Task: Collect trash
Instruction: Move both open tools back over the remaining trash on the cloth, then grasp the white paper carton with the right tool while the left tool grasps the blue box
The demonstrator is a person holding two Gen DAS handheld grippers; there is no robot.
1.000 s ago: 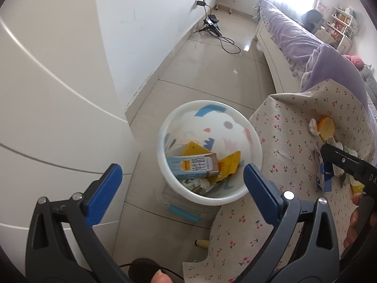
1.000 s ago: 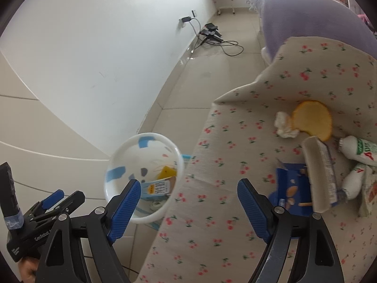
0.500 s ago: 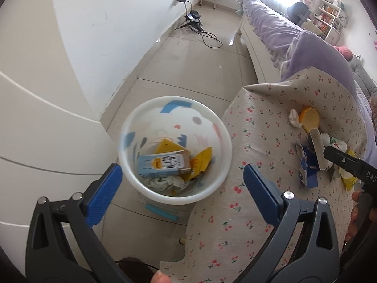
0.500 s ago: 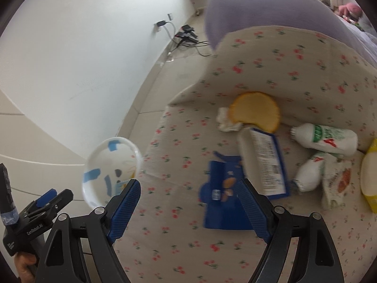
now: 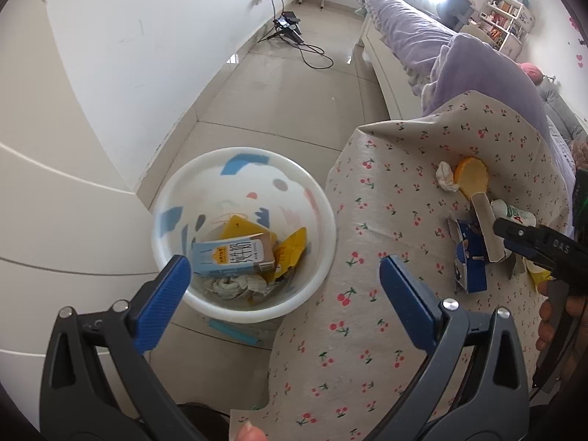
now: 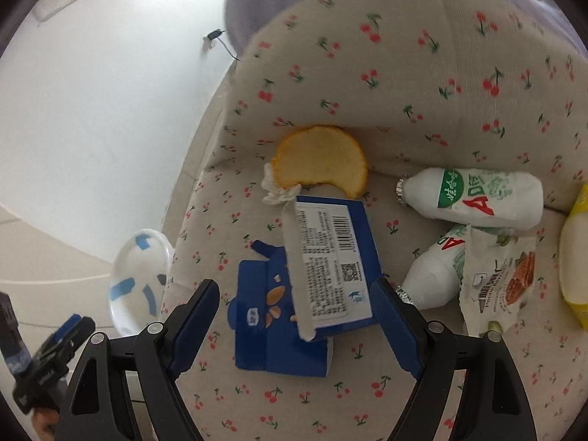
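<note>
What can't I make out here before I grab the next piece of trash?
- Yellow item, right wrist view: cut off by the frame edge.
- Lower bottle, right wrist view: partly under the wrapper.
- Bin bottom, left wrist view: covered by the carton.
- Blue box contents: not visible in either view.

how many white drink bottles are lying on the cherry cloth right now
2: one white bottle lies right of the orange peel; a second bottle below it is partly under a snack wrapper. Others may be hidden.
</note>
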